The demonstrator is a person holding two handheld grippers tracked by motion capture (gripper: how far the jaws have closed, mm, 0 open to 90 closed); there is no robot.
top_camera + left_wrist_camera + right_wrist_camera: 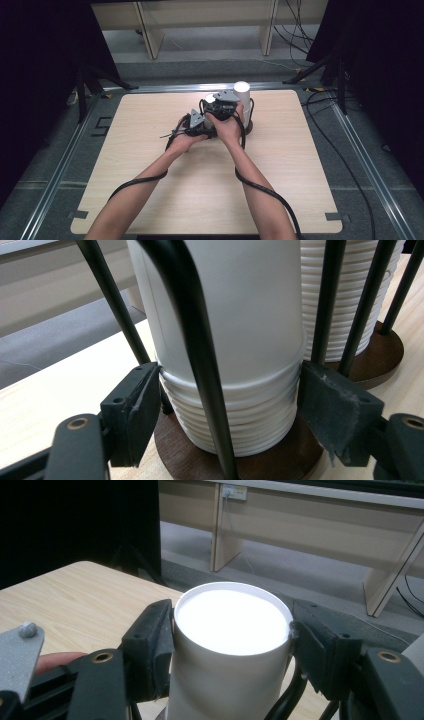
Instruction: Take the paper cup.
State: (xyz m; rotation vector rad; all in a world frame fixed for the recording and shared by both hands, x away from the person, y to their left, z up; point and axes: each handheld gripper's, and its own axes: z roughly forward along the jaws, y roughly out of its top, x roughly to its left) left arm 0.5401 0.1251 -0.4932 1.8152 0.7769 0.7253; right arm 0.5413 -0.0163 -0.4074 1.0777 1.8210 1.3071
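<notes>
A stack of upturned white paper cups stands on a round brown base inside black wire rods. My left gripper is shut on the lower rims of this stack, one pad on each side. My right gripper is shut on the topmost cup, just below its flat white bottom. In the high view both grippers, left and right, sit close together at the far middle of the table, with the hands covering most of the stack.
A second, taller cup stack stands just to the right on its own brown base. The light wooden table has cables trailing from both grippers. Beyond the far edge are a grey floor and wooden furniture legs.
</notes>
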